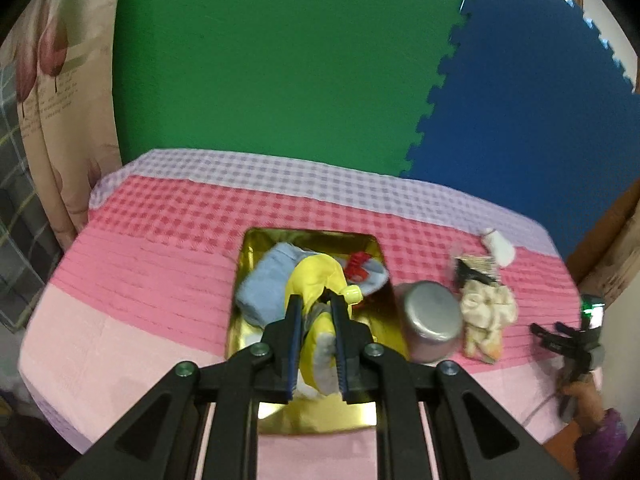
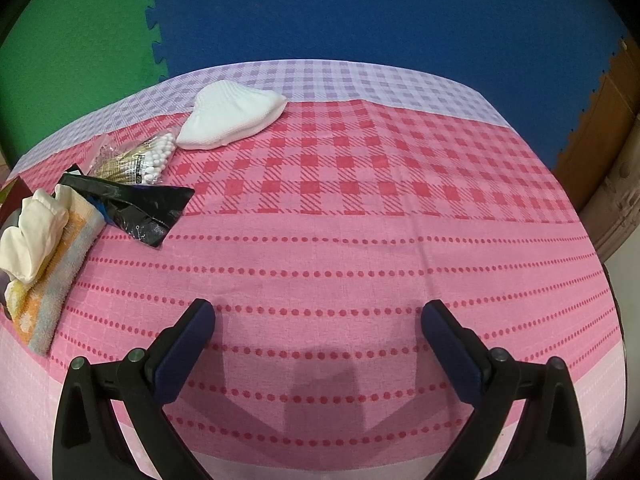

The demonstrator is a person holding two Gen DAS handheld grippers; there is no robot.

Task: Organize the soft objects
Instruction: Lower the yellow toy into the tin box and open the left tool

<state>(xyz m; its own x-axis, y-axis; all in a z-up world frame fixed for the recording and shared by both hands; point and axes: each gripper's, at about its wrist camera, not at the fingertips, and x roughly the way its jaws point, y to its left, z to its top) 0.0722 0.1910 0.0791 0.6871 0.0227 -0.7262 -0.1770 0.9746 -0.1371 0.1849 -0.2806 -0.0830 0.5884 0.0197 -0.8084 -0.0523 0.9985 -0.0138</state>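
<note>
Nearest the left wrist camera, the left gripper [image 1: 316, 312] has its two black, blue-padded fingers drawn close together on a yellow plush toy [image 1: 318, 280]. The toy is soft and satin-like, with grey patches on its lower part and a small pale-yellow knob at its right side. It hangs between the pads over the gold tray [image 1: 250, 240], which sits toward the middle of the tabletop. Under and behind the toy lies a light-blue folded cloth [image 1: 262, 284] with a fleecy surface, and a small red item [image 1: 358, 266] rests toward the tray's far right corner; what it is cannot be told.

Just beside the tray's right edge stands a round grey metal tin [image 1: 432, 316]. To its right is a crumpled cream cloth [image 1: 486, 308] lying on a striped orange and blue towel [image 2: 60, 264]. Beyond these, toward the far edge of the table, lie a glossy black plastic bag [image 2: 136, 204], a clear packet of cotton swabs [image 2: 140, 158] and a white knitted sock [image 2: 232, 120].

The right gripper [image 2: 318, 308] hovers above the near right part of the pink checked and dotted tablecloth [image 2: 360, 240], fingers spread wide with nothing between them. In the left view it appears at the table's right edge, held in a hand [image 1: 584, 394].
</note>
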